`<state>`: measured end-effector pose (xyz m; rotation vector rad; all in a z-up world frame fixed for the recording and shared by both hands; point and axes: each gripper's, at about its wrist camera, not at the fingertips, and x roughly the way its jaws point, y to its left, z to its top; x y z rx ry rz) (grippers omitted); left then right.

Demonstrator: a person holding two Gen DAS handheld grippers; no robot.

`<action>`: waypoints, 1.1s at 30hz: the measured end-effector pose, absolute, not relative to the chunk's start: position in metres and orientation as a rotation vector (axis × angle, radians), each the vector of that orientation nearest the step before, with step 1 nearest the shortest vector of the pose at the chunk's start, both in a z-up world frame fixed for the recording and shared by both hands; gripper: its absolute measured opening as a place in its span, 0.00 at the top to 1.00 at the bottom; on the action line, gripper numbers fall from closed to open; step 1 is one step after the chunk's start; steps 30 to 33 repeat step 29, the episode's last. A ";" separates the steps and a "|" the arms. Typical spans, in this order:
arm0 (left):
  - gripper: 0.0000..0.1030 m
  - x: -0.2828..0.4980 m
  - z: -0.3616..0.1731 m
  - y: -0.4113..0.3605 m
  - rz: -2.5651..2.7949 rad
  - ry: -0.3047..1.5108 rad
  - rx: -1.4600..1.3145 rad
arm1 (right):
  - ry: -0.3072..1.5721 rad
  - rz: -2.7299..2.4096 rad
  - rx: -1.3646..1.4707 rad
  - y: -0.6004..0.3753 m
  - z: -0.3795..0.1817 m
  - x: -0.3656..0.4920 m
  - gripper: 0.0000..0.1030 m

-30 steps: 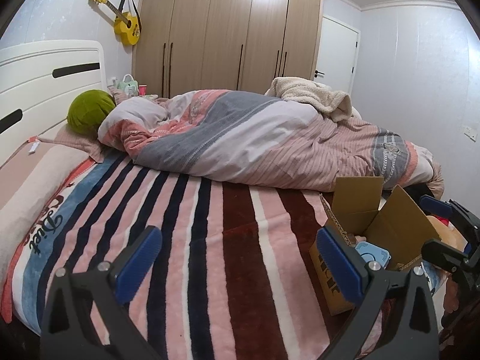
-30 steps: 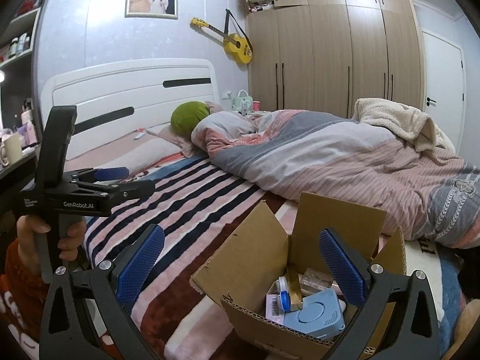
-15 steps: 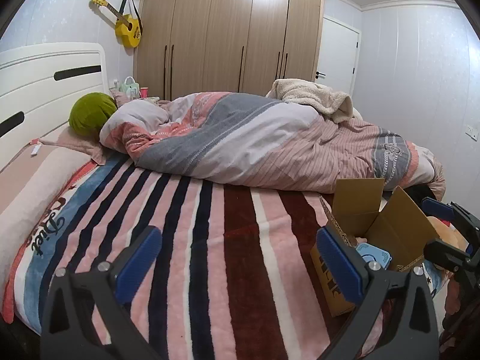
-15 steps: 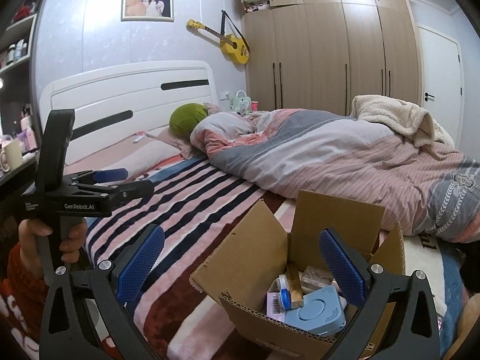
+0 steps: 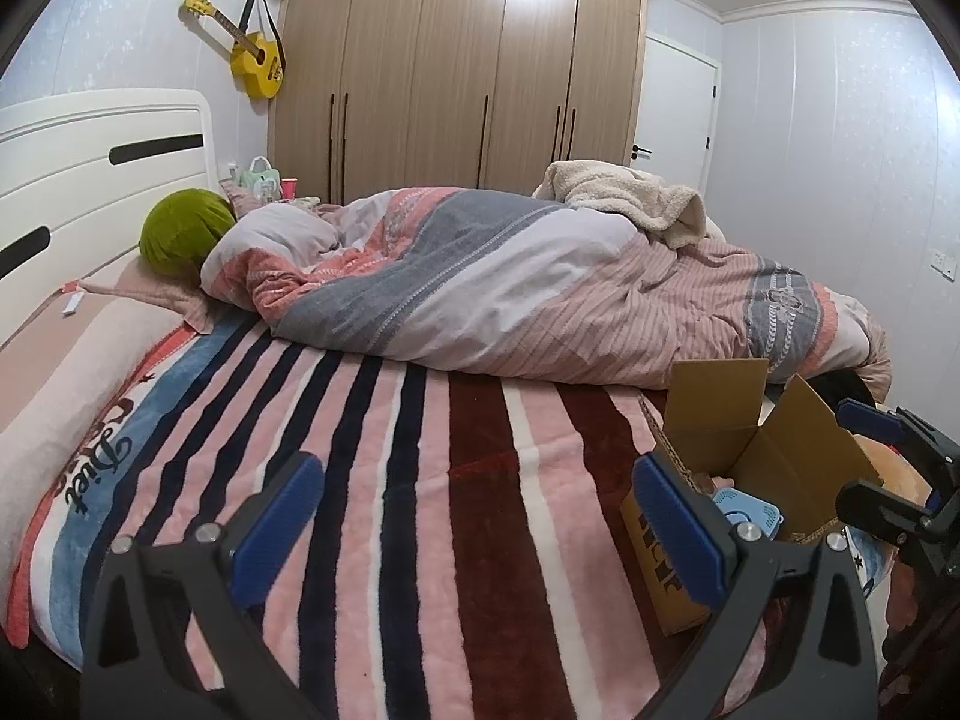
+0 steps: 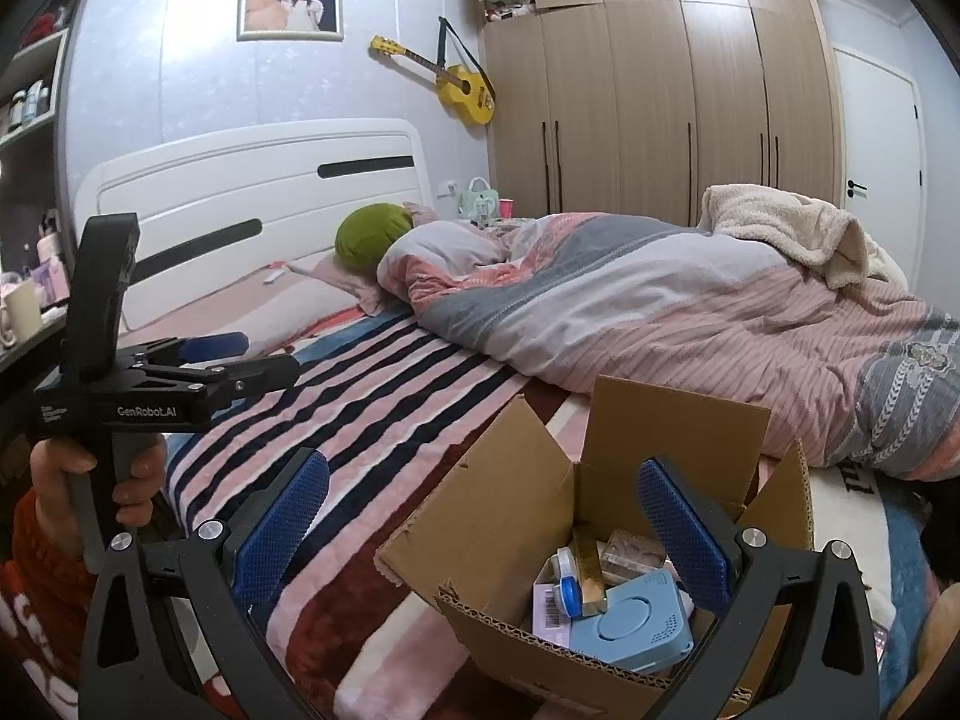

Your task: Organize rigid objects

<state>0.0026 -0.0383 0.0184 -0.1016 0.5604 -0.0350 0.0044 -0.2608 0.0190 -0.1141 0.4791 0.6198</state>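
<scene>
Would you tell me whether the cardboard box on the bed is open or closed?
Open: the cardboard box has its flaps standing up, and a light blue device lies visible inside.

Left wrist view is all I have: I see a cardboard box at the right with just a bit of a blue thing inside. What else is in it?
Observer: The right wrist view looks down into the cardboard box: a blue device lies beside a gold bar-shaped pack.
Reviewer: Anything else in there?
Observer: Yes, a clear plastic case sits toward the back wall.
Reviewer: Is the right gripper holding anything?
Observer: No. The right gripper is open and empty, above the box.
Reviewer: Who holds the left gripper?
Observer: A hand with a red sleeve grips its handle.
</scene>
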 end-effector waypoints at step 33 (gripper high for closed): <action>0.01 -0.001 0.019 -0.041 -0.021 0.559 -0.091 | 0.502 0.621 -0.094 -0.262 0.016 0.003 0.00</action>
